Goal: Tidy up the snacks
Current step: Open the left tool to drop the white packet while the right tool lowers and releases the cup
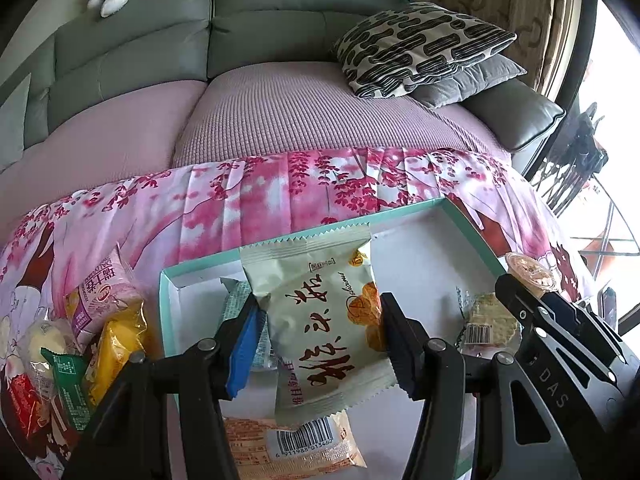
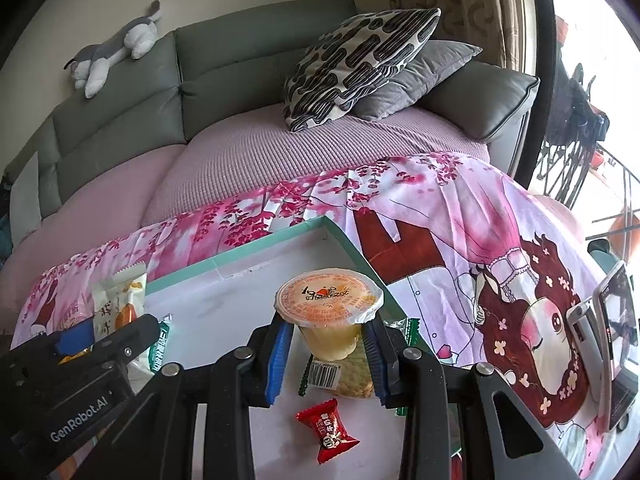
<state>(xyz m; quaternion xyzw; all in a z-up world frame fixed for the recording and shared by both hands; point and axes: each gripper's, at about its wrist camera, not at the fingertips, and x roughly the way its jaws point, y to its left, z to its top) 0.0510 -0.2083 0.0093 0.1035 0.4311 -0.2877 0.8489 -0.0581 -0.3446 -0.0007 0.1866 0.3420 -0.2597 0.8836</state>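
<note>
Between the left claw (image 1: 320,336) pads a pastry packet (image 1: 320,320) is gripped above the box (image 1: 400,220); it is light, soft and crushable, best held by its edges. A jelly cup (image 2: 328,312), stiff but slippery, is clamped below its rim by the right claw (image 2: 328,356).

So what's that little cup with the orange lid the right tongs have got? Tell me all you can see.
The jelly cup looks like clear plastic holding pale yellow filling, sealed with a peel-off orange film lid printed with small text. It stands upright, pinched just below its rim by the right tongs, blue pads against both sides. It is over the white floor of the teal-edged box, above a barcoded wafer packet.
</note>
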